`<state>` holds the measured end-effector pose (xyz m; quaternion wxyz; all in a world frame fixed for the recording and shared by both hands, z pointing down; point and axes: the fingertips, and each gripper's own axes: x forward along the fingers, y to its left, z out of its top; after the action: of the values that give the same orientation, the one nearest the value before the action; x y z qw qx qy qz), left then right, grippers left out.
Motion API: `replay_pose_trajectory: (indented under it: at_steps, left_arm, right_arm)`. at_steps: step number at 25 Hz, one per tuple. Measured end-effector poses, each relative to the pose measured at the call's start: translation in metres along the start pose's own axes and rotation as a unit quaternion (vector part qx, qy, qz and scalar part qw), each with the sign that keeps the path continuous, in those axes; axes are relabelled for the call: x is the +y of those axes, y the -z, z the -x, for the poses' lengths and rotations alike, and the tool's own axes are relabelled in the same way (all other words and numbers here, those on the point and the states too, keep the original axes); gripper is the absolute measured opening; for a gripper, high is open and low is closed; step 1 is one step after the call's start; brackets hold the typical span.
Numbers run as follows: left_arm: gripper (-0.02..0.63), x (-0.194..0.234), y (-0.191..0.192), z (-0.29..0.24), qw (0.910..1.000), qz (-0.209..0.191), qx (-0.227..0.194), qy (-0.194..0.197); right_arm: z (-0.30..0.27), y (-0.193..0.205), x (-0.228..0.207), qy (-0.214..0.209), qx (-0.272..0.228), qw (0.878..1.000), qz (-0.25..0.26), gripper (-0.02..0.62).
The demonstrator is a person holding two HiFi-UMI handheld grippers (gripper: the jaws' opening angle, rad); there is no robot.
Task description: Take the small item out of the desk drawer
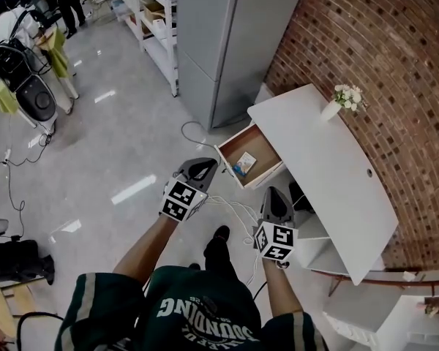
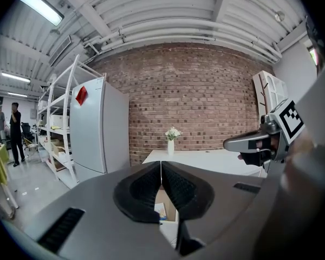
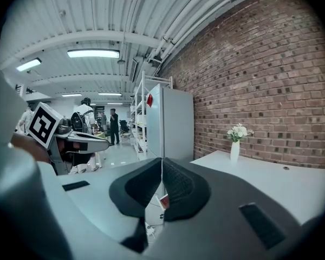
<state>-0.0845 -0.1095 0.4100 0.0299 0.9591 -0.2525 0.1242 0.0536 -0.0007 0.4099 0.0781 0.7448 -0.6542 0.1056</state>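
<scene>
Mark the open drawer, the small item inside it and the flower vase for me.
drawer [image 1: 260, 145], head view, on its bare wooden bottom.
small item [image 1: 243, 165], head view, on its middle.
flower vase [image 1: 330, 110], head view, on its white body.

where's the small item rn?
Head view, centre: the small item lies in the open drawer, near its front panel, pulled out of the white desk. The left gripper, shut and empty, is just left of it.
</scene>
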Motion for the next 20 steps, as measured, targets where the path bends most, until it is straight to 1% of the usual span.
replay_pose_trajectory:
  at_steps: [4, 11, 20]
  left_arm:
    - [0.017, 0.018, -0.007, -0.041, 0.9999, 0.010, 0.000, -0.002]
    - [0.017, 0.038, -0.014, -0.110, 0.9995, 0.029, 0.009, -0.005]
    - [0.017, 0.050, -0.011, -0.162, 0.9990, 0.035, 0.026, -0.006]
  right_arm:
    - [-0.041, -0.009, -0.025, -0.002, 0.003, 1.000, -0.001, 0.025]
    - [-0.104, -0.018, -0.064, -0.011, 0.023, 1.000, -0.004, 0.025]
    - [-0.149, -0.018, -0.089, -0.027, 0.032, 0.999, -0.006, 0.025]
